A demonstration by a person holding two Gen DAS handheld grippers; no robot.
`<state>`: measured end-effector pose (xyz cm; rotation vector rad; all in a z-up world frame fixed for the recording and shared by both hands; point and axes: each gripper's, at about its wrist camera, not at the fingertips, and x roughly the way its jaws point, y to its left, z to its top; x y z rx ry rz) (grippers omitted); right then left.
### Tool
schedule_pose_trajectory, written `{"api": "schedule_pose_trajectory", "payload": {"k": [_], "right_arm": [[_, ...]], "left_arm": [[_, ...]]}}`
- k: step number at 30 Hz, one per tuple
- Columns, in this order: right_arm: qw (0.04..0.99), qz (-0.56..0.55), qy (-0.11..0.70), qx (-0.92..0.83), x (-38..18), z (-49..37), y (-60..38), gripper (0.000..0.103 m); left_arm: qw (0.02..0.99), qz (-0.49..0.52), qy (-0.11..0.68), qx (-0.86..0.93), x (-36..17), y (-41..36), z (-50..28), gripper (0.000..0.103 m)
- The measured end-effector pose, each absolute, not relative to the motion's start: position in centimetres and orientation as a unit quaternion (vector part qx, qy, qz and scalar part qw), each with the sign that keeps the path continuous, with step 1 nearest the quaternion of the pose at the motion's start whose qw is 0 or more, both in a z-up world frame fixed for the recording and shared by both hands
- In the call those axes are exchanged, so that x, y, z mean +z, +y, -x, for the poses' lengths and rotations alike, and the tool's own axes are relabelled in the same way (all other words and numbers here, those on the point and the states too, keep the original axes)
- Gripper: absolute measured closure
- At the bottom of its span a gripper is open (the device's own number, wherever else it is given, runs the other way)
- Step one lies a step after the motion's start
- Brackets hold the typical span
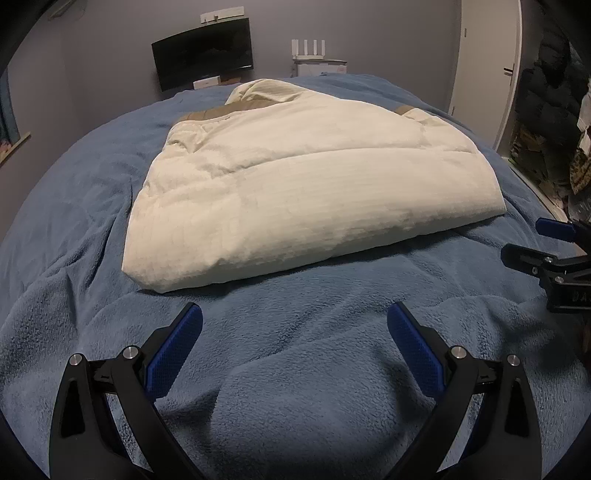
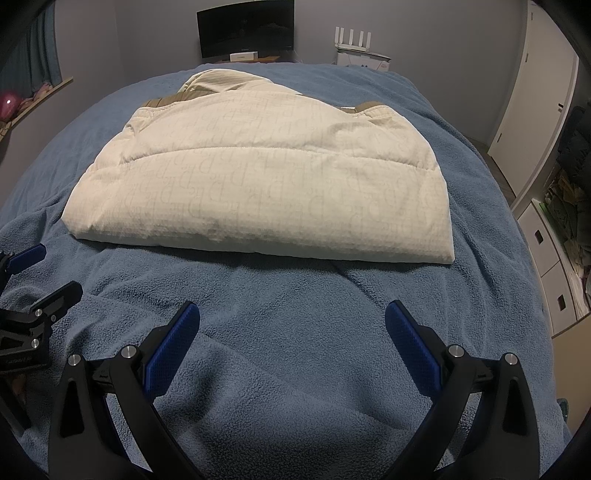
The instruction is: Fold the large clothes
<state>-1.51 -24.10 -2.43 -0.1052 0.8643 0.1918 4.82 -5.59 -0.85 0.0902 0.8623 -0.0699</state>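
A cream quilted jacket lies folded into a thick block on the blue fleece blanket. Tan trim and a hood show at its far edge. My left gripper hovers open over the blanket, short of the jacket's near fold, nothing between its blue pads. My right gripper is likewise open and holds nothing, short of the jacket's front edge. The right gripper shows at the right edge of the left wrist view, the left gripper at the left edge of the right wrist view.
A dark monitor and a white router stand beyond the bed's far end. A white door and white drawers line the right side, with cluttered shelves beside them.
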Motion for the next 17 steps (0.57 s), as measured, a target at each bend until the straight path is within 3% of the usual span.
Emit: {"api": "schedule_pose_trajectory", "payload": {"k": [17], "right_arm": [[0.898,0.032,0.427,0.099,-2.2,1.1,-24.8,0.008]], "left_arm": [[0.902,-0.007,0.43,-0.034,0.5,-3.6,-5.8,0.007]]}}
